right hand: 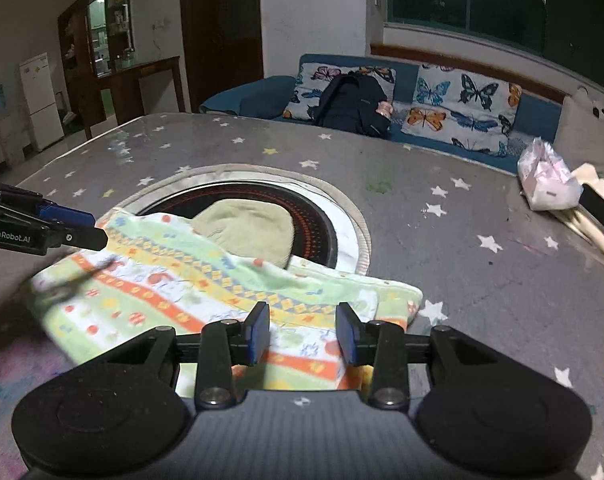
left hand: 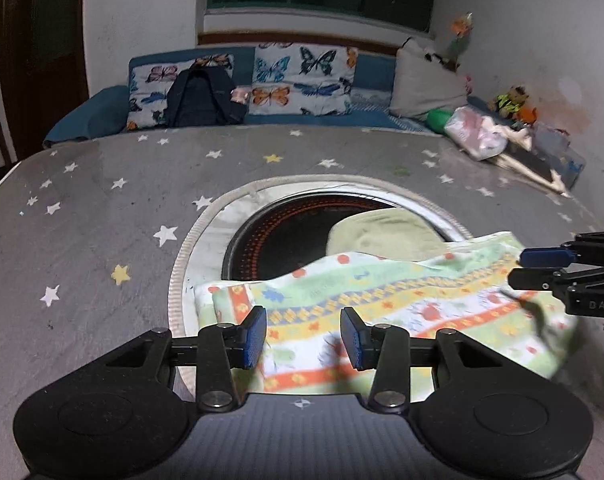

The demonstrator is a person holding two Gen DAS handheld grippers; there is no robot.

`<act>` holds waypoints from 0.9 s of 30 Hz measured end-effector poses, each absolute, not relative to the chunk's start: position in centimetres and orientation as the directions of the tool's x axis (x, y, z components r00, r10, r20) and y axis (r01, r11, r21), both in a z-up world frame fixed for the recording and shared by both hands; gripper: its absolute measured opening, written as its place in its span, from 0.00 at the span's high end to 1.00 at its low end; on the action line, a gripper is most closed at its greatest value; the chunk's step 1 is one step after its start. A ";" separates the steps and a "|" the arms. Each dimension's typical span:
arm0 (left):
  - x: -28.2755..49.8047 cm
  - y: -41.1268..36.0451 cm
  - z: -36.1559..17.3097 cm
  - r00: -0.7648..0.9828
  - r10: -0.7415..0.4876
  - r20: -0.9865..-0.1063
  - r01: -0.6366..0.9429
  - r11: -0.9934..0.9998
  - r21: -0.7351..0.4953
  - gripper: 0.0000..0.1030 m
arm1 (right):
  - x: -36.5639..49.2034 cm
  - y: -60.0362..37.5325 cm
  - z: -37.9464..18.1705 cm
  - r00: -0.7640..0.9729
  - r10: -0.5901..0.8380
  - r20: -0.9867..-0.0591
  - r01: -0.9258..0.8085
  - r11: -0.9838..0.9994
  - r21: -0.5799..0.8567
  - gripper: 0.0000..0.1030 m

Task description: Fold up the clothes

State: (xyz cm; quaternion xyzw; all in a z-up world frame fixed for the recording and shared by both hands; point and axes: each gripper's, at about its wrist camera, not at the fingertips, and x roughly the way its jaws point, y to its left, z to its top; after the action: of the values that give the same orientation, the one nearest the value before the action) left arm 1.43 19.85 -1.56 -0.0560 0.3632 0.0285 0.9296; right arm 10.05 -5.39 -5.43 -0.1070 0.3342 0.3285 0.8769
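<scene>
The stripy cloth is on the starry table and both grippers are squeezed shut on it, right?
Not quite. The stripy cloth does lie on the starry table, but both grippers are open: the left gripper in the left wrist view and the right gripper in the right wrist view have their fingers spread apart over it.
</scene>
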 end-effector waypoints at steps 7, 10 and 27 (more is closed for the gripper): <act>3.7 20.8 -3.2 0.699 0.038 -0.714 -0.127 0.989 -0.072 0.57 | 11.3 -6.4 -7.1 0.567 0.503 -0.652 -0.618 0.784 0.067 0.63; 3.8 20.8 -3.2 0.696 0.041 -0.717 -0.135 0.988 -0.075 0.55 | 10.9 -6.4 -7.5 0.574 0.519 -0.633 -0.628 0.775 0.067 0.48; 3.0 20.0 -2.5 0.707 0.078 -0.703 -0.169 0.984 -0.061 0.28 | 10.8 -5.9 -8.5 0.574 0.529 -0.624 -0.630 0.773 0.076 0.00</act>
State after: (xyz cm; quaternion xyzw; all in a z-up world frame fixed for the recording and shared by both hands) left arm 2.98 20.00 -2.47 -0.0604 0.3770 0.0672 0.9218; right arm 10.81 -5.90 -8.46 -0.0772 0.3246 0.3278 0.8839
